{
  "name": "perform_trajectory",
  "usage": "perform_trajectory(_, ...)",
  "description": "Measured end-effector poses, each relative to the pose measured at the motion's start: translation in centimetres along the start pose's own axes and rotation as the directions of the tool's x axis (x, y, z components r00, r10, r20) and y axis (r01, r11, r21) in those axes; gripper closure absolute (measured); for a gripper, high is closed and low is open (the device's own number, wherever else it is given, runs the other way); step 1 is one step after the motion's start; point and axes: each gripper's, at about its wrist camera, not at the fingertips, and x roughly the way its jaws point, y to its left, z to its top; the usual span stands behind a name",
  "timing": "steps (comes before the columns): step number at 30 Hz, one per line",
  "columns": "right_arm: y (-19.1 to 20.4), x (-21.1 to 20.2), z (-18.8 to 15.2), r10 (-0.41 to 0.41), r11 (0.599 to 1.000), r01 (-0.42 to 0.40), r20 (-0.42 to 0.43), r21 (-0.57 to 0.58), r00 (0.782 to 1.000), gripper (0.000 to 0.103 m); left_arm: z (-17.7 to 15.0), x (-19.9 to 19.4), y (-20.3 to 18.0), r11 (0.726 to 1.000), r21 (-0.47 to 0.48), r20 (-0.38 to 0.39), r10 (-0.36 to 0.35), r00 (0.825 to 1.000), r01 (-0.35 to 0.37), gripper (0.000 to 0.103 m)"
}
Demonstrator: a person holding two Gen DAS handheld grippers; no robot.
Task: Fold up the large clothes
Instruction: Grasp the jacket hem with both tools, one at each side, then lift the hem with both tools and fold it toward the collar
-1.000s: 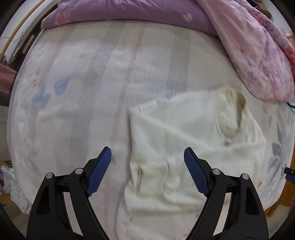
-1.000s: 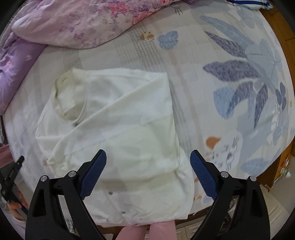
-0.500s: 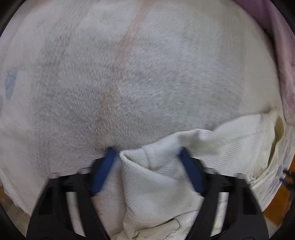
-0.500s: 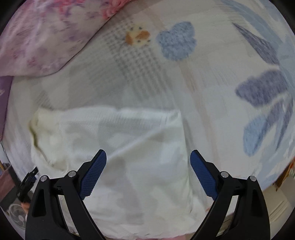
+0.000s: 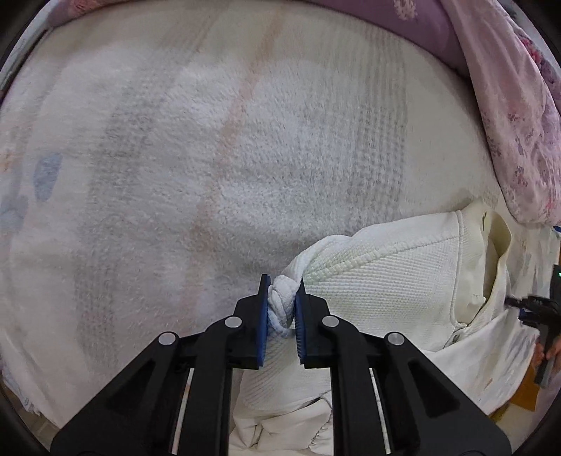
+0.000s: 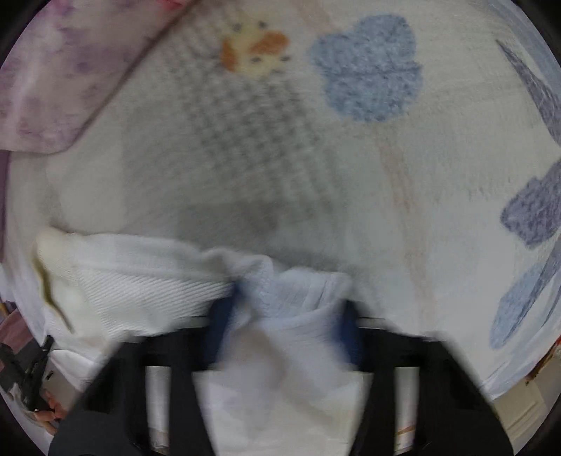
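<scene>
A white textured garment point(image 5: 385, 273) lies on the bed, its collar point(image 5: 498, 238) toward the right. My left gripper point(image 5: 282, 291) points down at the garment's left edge. Its jaws are closing, and the blue pads pinch a bunched fold of the white cloth. In the right wrist view the same garment point(image 6: 140, 280) spreads to the left. My right gripper point(image 6: 285, 308) is blurred; its jaws are closing with a raised fold of the garment's corner squeezed between the blue pads.
The bed is covered by a white fleecy blanket point(image 5: 210, 158) with blue leaf prints point(image 6: 368, 70). A pink floral quilt point(image 5: 508, 105) and a purple pillow point(image 5: 403, 21) lie along the far side. The bed's edge runs just behind both grippers.
Both grippers came down onto the garment. The left jaws closed from wide onto a fold at the left edge. The right jaws stayed wide until half a second ago, then closed on the corner.
</scene>
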Motion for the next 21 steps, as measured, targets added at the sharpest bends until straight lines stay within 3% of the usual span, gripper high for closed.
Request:
perform_trajectory(2,0.0,-1.1,-0.9,0.018,0.999,-0.018,0.028,0.026,0.999,0.085,-0.3,-0.7,-0.3,1.0,-0.01,0.021,0.021,1.0,-0.021,0.091)
perform_trajectory(6,1.5,-3.3,-2.9,0.001,0.995,0.008,0.093,-0.1,0.996,0.086,-2.0,-3.1,-2.0,0.997,0.02,0.088,0.066,0.994,-0.068,0.092)
perform_trajectory(11,1.2,-7.3,-5.8,0.025,0.995,-0.007,0.18,-0.1,0.983,0.086,-3.8,-6.3,-3.4,0.992,0.08,0.15,0.089,0.985,-0.102,0.092)
perform_trajectory(21,1.0,-14.8,-15.6,0.075,0.983,-0.01,0.355,-0.184,0.932,0.086,-10.8,-14.6,-3.5,0.976,0.174,0.282,0.079,0.956,-0.132,0.092)
